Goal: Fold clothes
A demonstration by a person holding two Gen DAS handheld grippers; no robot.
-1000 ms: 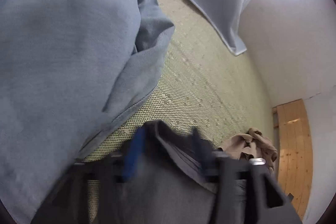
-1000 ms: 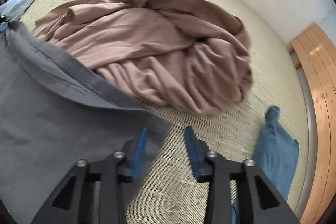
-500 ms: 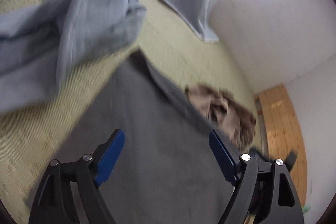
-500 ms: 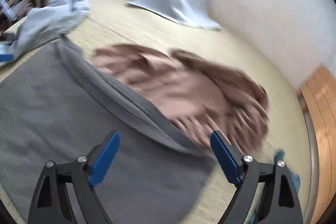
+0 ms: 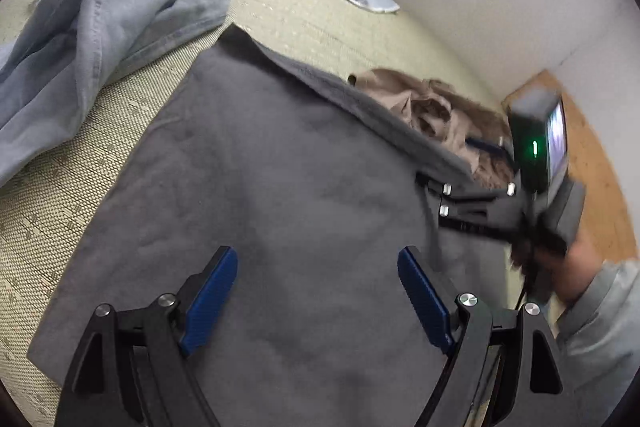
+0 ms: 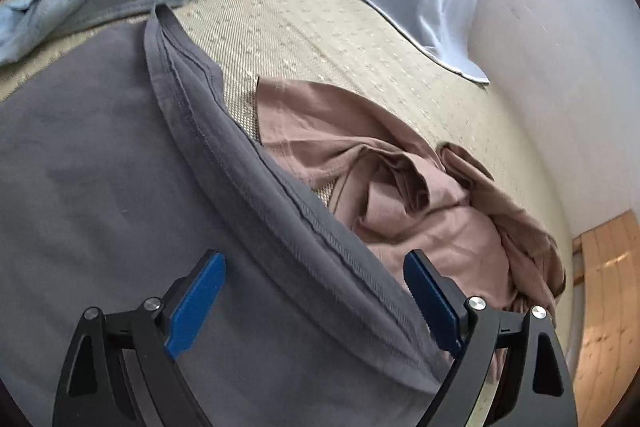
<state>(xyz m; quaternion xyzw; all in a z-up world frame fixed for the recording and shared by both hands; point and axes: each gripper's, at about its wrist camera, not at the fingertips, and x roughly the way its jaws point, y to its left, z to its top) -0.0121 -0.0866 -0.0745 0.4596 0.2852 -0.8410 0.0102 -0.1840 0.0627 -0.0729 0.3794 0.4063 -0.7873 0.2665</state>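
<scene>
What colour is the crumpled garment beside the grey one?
Dusty pinkish-brown crumpled garment, clearest in the right wrist view.

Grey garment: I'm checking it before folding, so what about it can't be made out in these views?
- Grey garment: near edge cut off by the frame and left gripper in the left wrist view.
- Its far hem hides part of the tan garment, right wrist view.
- Sleeves: not visible.

Grey garment [image 5: 260, 187] released (both fingers [image 6: 196, 303] apart)
</scene>
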